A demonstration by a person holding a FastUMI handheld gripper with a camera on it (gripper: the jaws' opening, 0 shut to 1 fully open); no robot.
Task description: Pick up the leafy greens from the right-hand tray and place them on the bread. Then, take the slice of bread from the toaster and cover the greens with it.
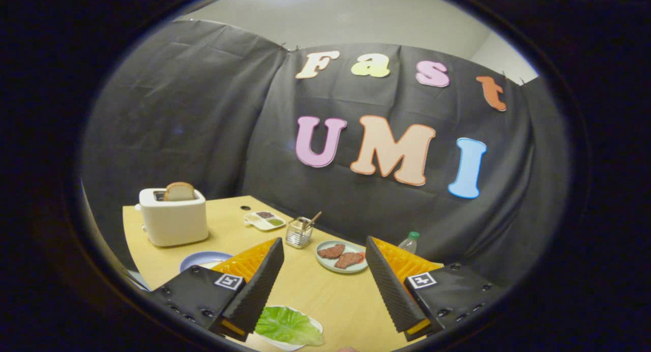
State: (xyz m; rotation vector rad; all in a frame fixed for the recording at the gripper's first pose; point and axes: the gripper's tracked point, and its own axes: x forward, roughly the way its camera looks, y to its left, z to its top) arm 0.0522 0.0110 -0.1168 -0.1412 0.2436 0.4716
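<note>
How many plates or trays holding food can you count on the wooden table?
3, with others possibly hidden by the open claw: a white divided tray beside the toaster, a pale green plate of meat beyond the fingers, and a white plate of lettuce between them.

Gripper-mounted fisheye, riding above a wooden table [315, 291], looking forward and slightly down along the two fingers. Gripper [324, 258] low in view, fingers spread wide apart, nothing between them. Close below, near the fingers' base: leafy greens [287, 325] on a white tray [292, 346]. Just beyond the fingertips: plate of meat slices [342, 257], metal utensil holder [298, 232]. Farther back: white toaster [173, 217] with bread slice [179, 192], sauce dish [265, 220]. Facing the black cloth wall [213, 123], ceiling above.
</note>
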